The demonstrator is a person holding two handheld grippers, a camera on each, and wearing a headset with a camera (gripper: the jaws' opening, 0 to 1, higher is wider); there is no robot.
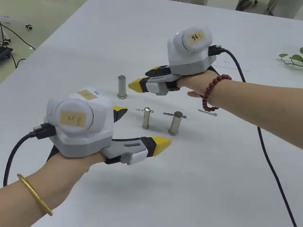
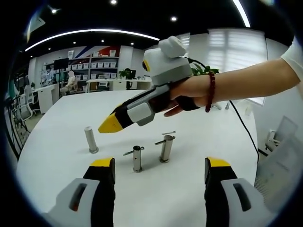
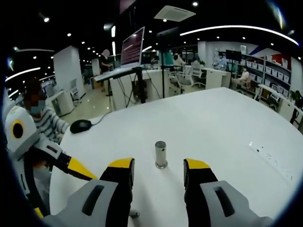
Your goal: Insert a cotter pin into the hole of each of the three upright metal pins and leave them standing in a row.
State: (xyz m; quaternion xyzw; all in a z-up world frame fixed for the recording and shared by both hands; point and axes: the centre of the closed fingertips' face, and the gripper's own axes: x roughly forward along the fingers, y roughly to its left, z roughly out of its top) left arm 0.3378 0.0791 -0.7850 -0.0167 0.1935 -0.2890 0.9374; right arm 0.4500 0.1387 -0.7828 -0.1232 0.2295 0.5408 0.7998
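Three upright metal pins stand in a row on the white table [image 1: 213,189]. The bare pin [image 1: 122,87] [image 2: 90,139] [image 3: 161,154] stands at the left end. The middle pin [image 1: 147,117] [image 2: 137,158] and the right pin [image 1: 176,122] [image 2: 165,148] each carry a cotter pin through the top. A loose cotter pin [image 1: 207,112] lies on the table past them. My left gripper [image 1: 140,127] [image 2: 160,163] is open and empty, just short of the middle pin. My right gripper [image 1: 143,78] [image 3: 158,168] is open and empty, hovering with the bare pin a little ahead of its jaws.
The right gripper's black cable [image 1: 265,151] trails across the table on the right. A plant [image 1: 293,56] sits at the far right edge. A strip of sockets [image 3: 270,156] is set into the table. Office desks and seated people are beyond the table.
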